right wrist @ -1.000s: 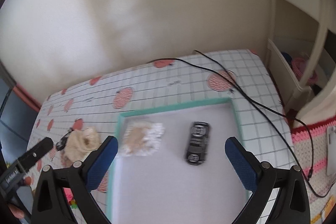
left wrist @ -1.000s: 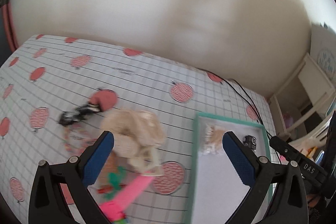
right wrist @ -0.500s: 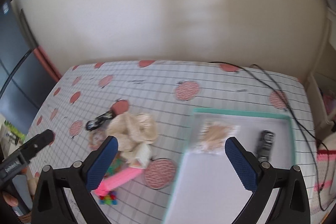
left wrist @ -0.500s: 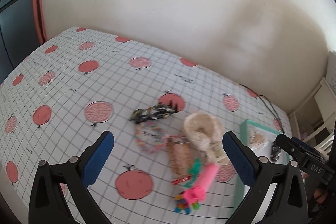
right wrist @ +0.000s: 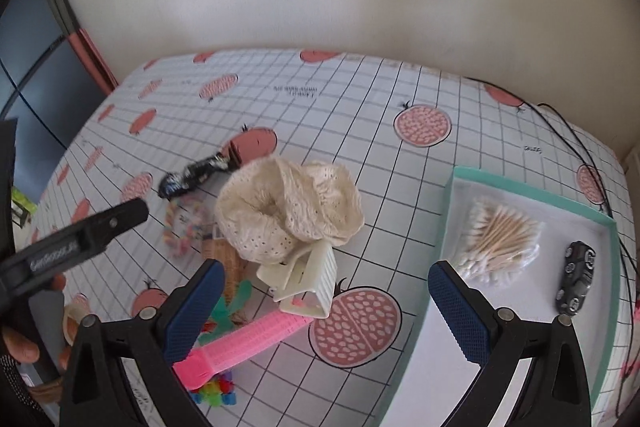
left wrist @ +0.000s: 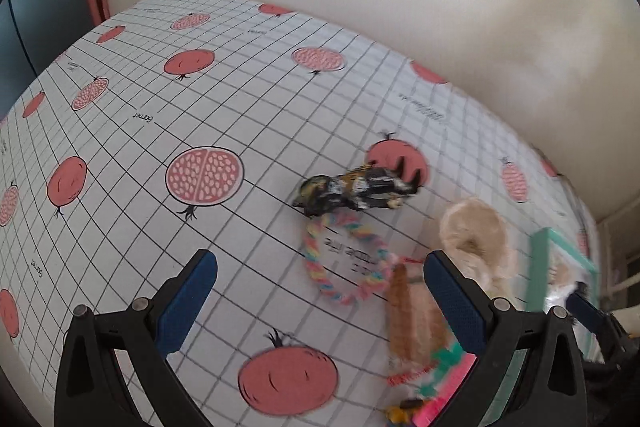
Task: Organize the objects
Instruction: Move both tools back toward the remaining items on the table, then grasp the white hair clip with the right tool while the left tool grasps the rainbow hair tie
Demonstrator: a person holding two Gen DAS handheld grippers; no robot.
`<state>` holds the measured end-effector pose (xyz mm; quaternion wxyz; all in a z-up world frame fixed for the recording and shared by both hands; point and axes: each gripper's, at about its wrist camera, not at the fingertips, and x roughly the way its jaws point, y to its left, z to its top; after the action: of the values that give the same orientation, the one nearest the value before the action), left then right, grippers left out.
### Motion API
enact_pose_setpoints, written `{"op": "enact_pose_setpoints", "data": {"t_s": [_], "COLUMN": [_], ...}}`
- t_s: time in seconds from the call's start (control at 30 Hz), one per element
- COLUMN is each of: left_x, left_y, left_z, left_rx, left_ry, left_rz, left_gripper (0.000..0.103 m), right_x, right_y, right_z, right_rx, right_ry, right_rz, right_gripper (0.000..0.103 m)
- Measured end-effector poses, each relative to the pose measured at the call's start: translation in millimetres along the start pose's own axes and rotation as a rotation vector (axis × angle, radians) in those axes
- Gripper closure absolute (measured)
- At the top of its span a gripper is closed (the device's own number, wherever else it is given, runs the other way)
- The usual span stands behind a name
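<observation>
Two grippers, both spread wide w/ nothing held. Right gripper (right wrist: 322, 311) is nearest the clutter: pink plastic comb (right wrist: 244, 343) lies between its jaws, long axis slanting up-right, w/ cream plastic hair claw (right wrist: 308, 279) and cream knitted hat (right wrist: 288, 211) beyond. Left gripper (left wrist: 320, 301) hovers further left. Teal-rimmed white tray (right wrist: 532, 187), to the right, holds bagged cotton swabs (right wrist: 500, 239) and black toy car (right wrist: 576, 277).

Soft, even daylight fills both views, with faint grey shadows on the wall (left wrist: 540, 59). Fisheye bending curves the edges into black corners. The left view's right side smears with blur.
</observation>
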<state>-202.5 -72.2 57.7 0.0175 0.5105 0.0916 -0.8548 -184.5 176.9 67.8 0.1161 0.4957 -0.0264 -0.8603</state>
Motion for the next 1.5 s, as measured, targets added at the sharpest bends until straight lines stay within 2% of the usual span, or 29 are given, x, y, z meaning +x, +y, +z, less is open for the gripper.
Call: {"op": "enact_pose_setpoints", "data": {"t_s": [0.3, 0.6, 0.93, 1.03, 1.17, 1.3, 1.47, 1.5], "left_x": [34, 54, 60, 58, 57, 55, 54, 54], "left_y": [1, -3, -8, -6, -4, 1, 4, 5], "left_z": [4, 1, -1, 0, -1, 0, 2, 2], "left_rx": [0.012, 0.049, 0.107, 0.102, 0.100, 0.086, 0.088, 0.088], "left_ry": [0.035, 0.068, 0.046, 0.041, 0.034, 0.025, 0.013, 0.011], "left_rz": [0.044, 0.062, 0.113, 0.116, 0.118, 0.125, 0.125, 0.127], "left_gripper": [0.002, 0.023, 0.027, 0.036, 0.041, 0.056, 0.078, 0.087], "right_x": [31, 52, 62, 60, 57, 53, 51, 51], "right_y": [9, 7, -3, -4, -8, -13, -19, -19], "right_z": [-4, -8, -9, -9, -10, -12, -13, -14], "right_rx": [-0.019, -0.027, -0.003, 0.000, 0.008, 0.008, 0.013, 0.011], "right_ry": [0.057, 0.104, 0.131, 0.133, 0.135, 0.135, 0.138, 0.139], "right_rz": [0.012, 0.018, 0.026, 0.032, 0.037, 0.033, 0.050, 0.048], "right_gripper": [0.010, 0.015, 0.021, 0.027, 0.036, 0.050, 0.054, 0.053]}}
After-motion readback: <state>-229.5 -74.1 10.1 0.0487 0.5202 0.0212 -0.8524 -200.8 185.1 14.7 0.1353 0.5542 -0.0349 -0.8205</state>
